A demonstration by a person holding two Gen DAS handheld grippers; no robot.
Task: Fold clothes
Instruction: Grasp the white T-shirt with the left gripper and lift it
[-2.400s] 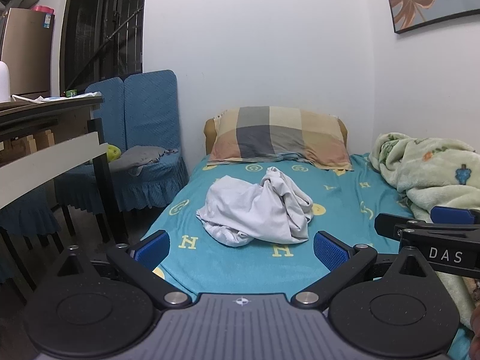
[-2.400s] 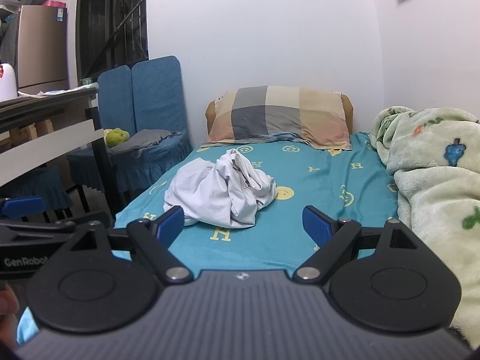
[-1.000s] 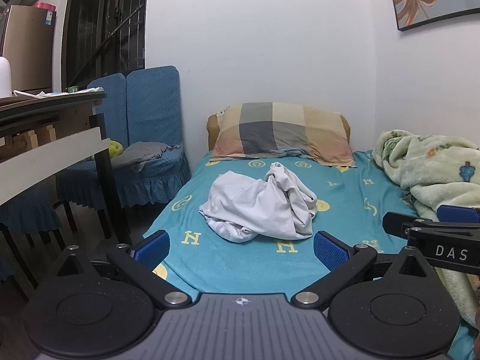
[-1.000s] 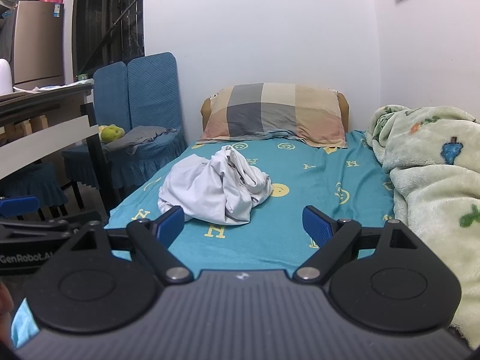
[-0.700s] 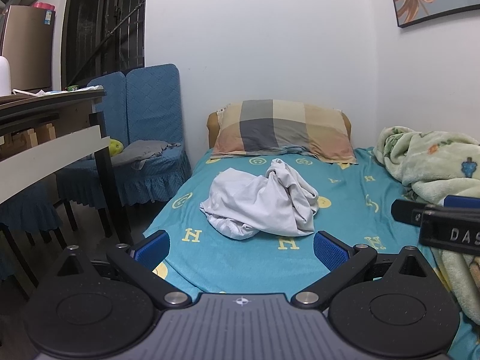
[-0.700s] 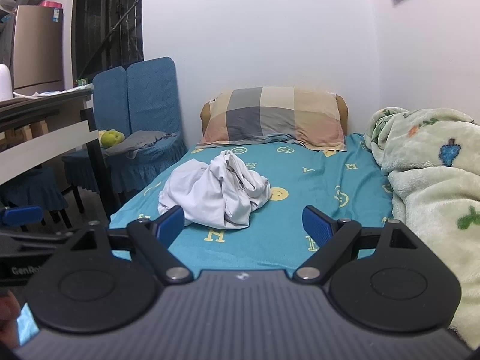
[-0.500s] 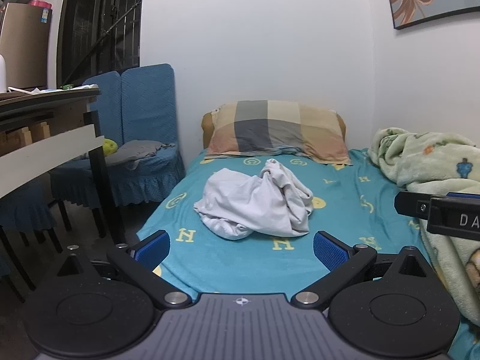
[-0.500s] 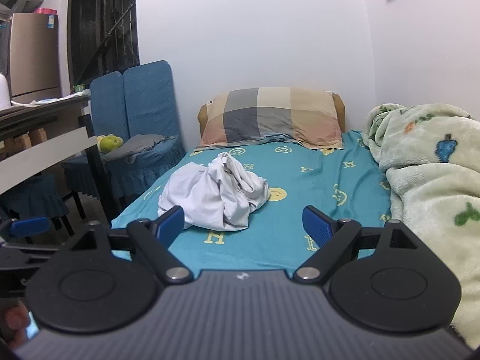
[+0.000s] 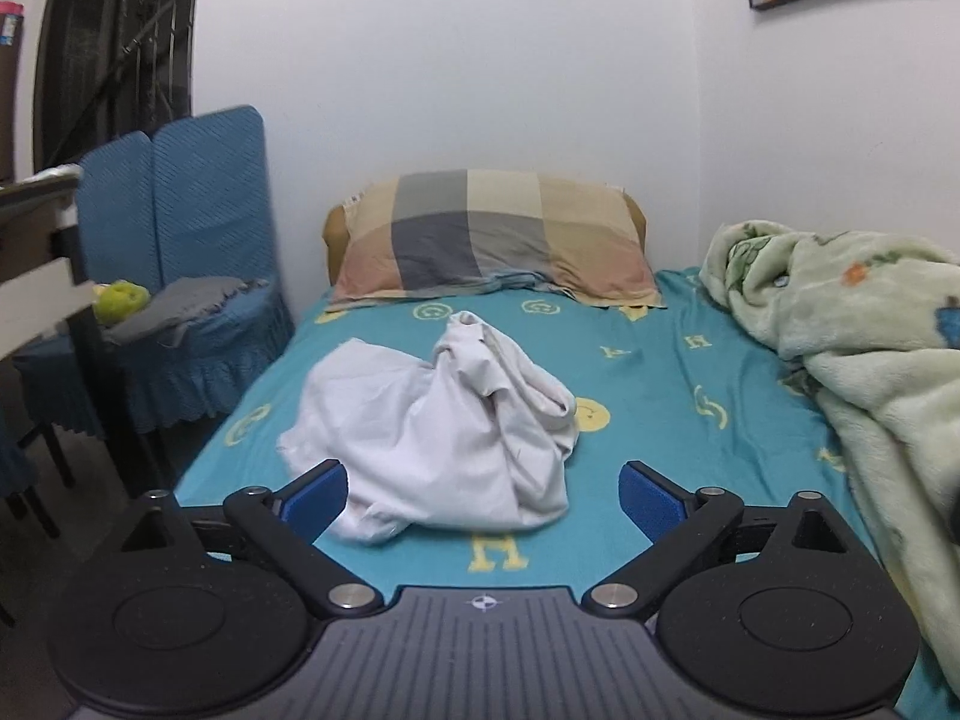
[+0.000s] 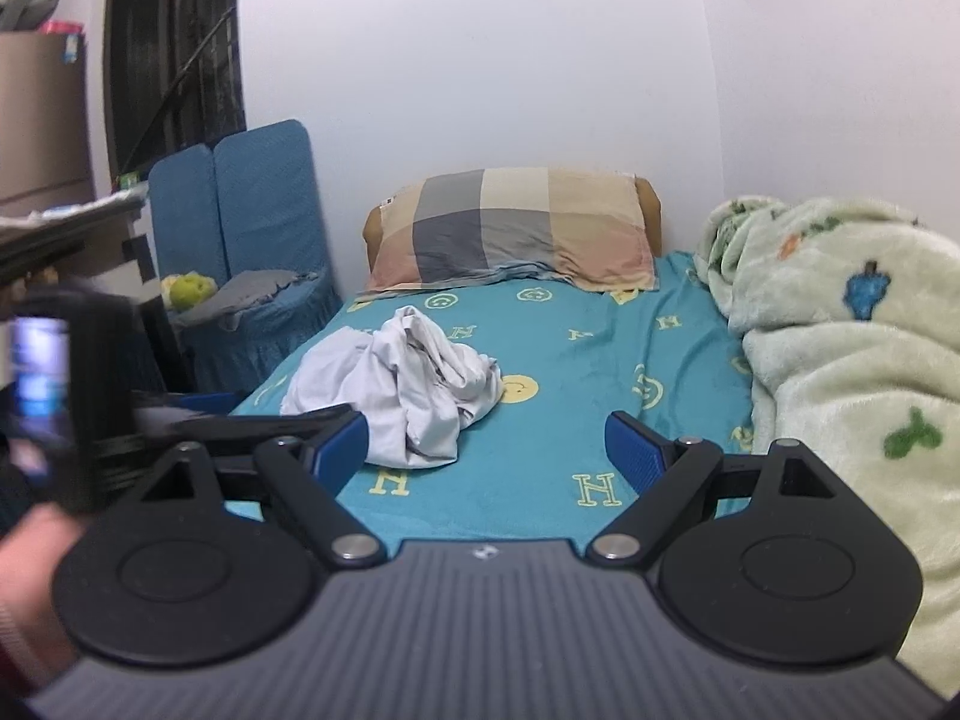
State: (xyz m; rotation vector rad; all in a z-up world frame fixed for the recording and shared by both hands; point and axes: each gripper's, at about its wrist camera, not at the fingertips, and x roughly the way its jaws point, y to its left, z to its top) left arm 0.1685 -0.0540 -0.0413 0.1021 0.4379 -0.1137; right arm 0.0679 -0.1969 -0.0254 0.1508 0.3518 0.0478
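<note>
Left wrist view looks down the length of a bed under a teal sheet printed with yellow letters and smiley faces (image 9: pixel 648 408), which fills most of the room ahead. Along its right side lies a heaped pale green fleece blanket with small cartoon prints (image 9: pixel 864 336), and at the head a checked pillow in grey, cream and tan (image 9: pixel 492 246) leans against the white wall. Off the bed's left edge stand two blue fabric-covered chairs (image 9: pixel 180 192), with a grey cloth and a yellow-green plush on one seat. The crumpled white garment (image 9: pixel 438 426) sits unfolded near the middle of the sheet, toward the near left, touched by neither tool. The left gripper (image 9: pixel 483 489) hovers just short of it, blue-padded fingers spread wide and empty, the left pad overlapping the cloth's near edge in view. From the right wrist view, the right gripper (image 10: pixel 486 450) is likewise spread apart with nothing between its pads, the garment ahead and slightly left.
</note>
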